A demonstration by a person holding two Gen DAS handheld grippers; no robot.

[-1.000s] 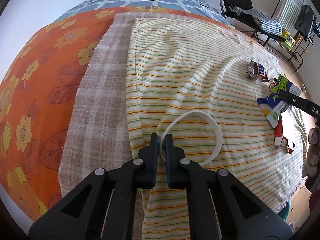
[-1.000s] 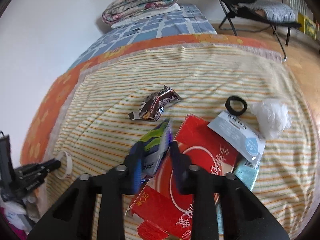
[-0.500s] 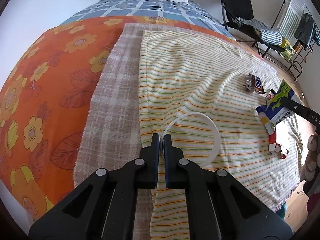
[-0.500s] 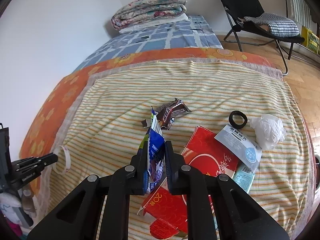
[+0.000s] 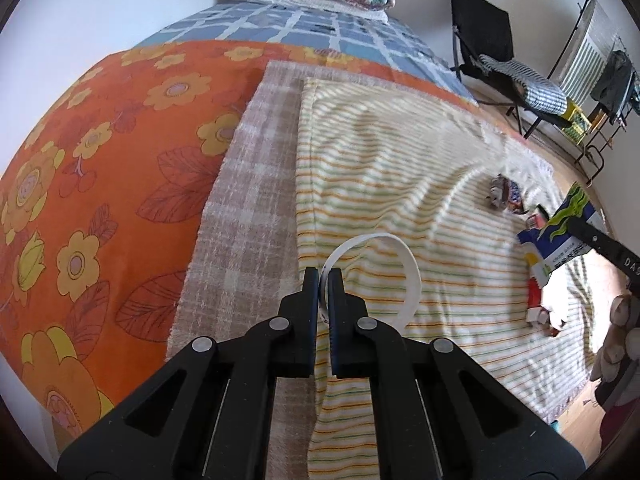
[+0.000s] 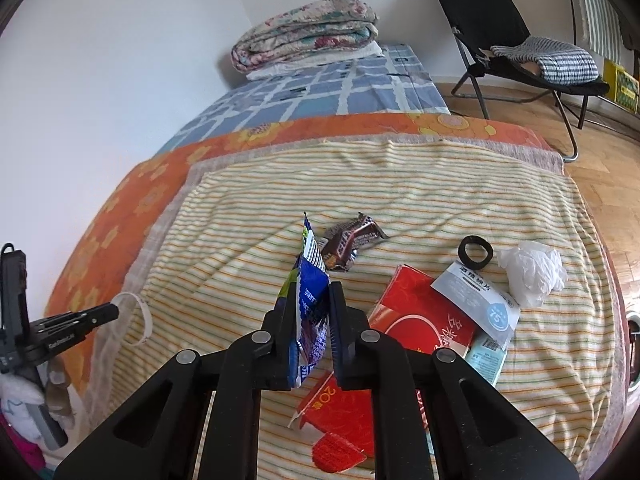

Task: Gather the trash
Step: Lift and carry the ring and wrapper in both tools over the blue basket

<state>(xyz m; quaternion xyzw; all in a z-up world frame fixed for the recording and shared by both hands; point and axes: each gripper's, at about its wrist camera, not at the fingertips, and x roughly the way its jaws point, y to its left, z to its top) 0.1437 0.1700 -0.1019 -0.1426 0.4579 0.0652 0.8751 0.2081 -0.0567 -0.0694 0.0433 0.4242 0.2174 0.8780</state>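
Red packet (image 6: 416,320) partly hidden behind the right gripper (image 6: 314,292); its print unreadable. On the bed's striped blanket (image 6: 400,200): brown wrapper (image 6: 352,240), black ring (image 6: 475,257), crumpled tissue (image 6: 532,272), white sachet (image 6: 480,296). Right gripper jaws clenched on blue snack bag (image 6: 310,280), raised above the blanket. Left gripper (image 5: 324,284) jaws clamp white plastic ring (image 5: 400,264) near the blanket's left edge.

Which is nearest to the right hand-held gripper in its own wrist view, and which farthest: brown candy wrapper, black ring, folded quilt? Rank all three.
From the right hand-held gripper:
1. Brown candy wrapper, just ahead, slightly right.
2. Black ring, farther right.
3. Folded quilt, at the bed's far end.
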